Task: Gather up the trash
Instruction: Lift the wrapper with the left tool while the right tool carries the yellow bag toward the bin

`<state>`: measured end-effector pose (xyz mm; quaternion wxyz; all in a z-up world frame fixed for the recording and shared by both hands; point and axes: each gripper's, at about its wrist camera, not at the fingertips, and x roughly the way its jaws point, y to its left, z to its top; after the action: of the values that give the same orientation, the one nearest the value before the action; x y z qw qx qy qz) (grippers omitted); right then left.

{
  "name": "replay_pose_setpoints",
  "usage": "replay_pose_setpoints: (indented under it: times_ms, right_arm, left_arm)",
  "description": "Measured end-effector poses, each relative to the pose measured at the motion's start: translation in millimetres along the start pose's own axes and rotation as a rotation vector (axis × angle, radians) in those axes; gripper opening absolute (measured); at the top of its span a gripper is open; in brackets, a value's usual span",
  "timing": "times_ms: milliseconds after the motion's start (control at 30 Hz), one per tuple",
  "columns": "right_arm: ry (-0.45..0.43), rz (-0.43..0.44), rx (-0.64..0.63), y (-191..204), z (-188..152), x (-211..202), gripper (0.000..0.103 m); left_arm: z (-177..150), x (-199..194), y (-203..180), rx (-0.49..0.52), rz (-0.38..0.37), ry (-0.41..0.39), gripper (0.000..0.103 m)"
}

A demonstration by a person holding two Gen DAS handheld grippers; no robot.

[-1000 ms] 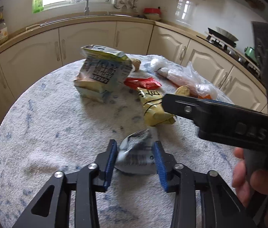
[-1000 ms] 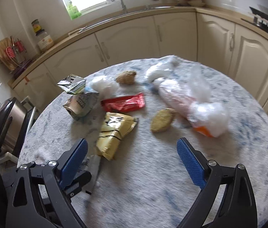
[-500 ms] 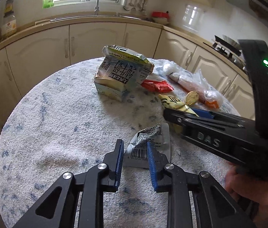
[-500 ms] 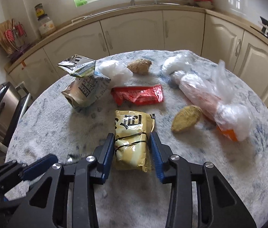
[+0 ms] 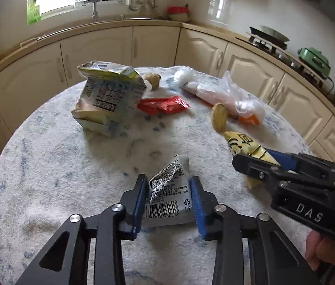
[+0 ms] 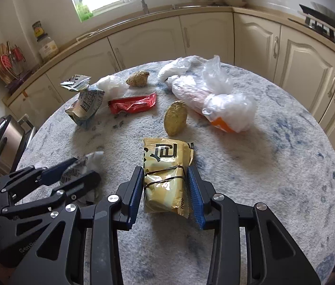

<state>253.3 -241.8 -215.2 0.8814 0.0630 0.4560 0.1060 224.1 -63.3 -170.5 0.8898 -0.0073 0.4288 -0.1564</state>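
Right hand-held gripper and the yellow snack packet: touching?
Touching. In the right wrist view, both blue pads of the right hand-held gripper press against the sides of the yellow snack packet, with no gap visible on either side.

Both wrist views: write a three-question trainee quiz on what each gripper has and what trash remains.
1. True or false: the left gripper is shut on the silver wrapper.
2. What does the right gripper hold: A red wrapper, B yellow packet, C plastic bag?
3. Fill in: the red wrapper lies beside the crushed ____.

Key: 1 true. 2 B, the yellow packet. 3 carton.
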Motion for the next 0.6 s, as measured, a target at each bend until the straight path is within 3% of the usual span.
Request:
replay_pose_setpoints:
  times_ms: [300, 600]
  right_arm:
    - [-0.062, 0.038, 0.025, -12.4, -8.9, -38.4, 0.038]
    - [-0.202, 0.025, 0.058, -39.5, -14.7, -120.4, 0.038]
  left_arm:
    - [-2.0, -36.8, -14.6, -0.005, -0.023, -0.091, 0.025]
    - [10.1, -93.9, -74.9, 0.073, -0.073, -0.258, 0.025]
